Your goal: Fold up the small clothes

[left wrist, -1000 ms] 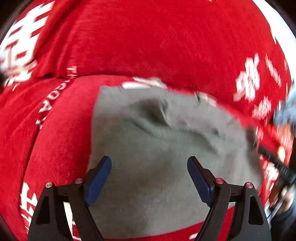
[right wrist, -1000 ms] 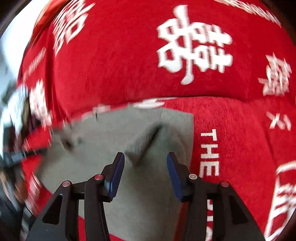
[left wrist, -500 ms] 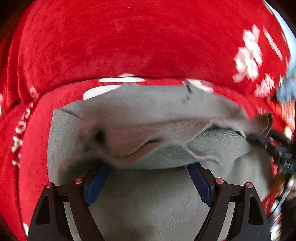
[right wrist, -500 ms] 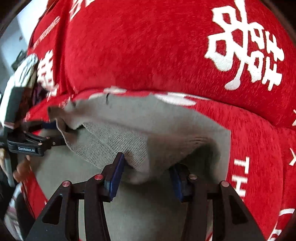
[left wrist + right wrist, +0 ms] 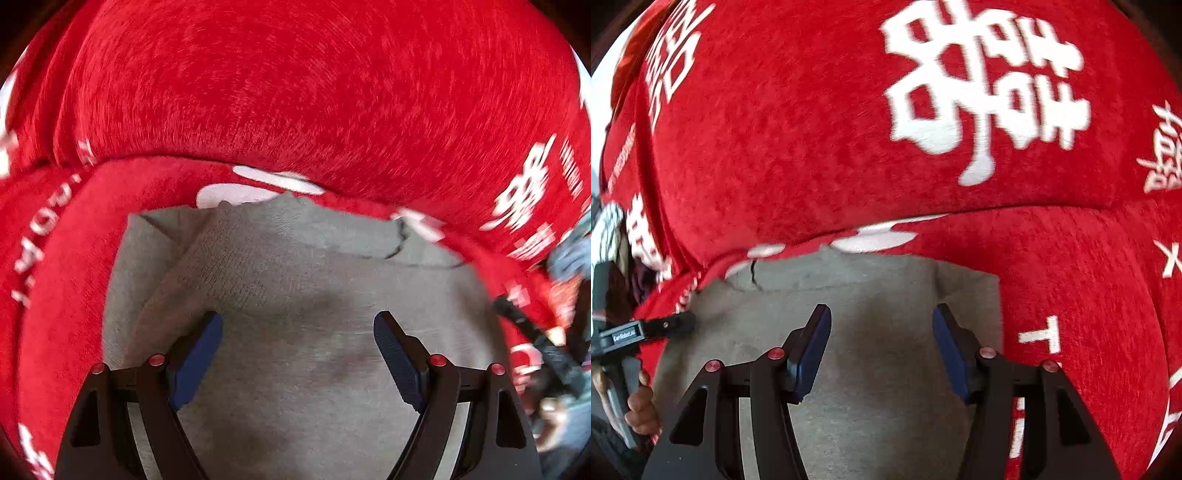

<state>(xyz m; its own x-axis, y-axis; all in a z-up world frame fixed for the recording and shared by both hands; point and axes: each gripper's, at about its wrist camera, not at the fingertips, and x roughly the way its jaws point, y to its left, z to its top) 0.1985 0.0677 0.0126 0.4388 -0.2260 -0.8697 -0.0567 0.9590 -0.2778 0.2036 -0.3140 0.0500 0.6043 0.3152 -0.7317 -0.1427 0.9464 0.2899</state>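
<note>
One grey garment (image 5: 314,295) lies folded on red cloth (image 5: 295,92); two hand-held grippers (image 5: 297,332) (image 5: 881,328) gape empty, the right's jaws just widening.

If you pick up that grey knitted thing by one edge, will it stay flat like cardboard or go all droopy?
Probably droopy. The grey knit garment lies folded over itself with soft creases, so it likely bends wherever it's lifted. Its loose knit looks light, so it should come up easily. On the fuzzy red sofa cover it would likely bunch up rather than slide if pushed.
</note>
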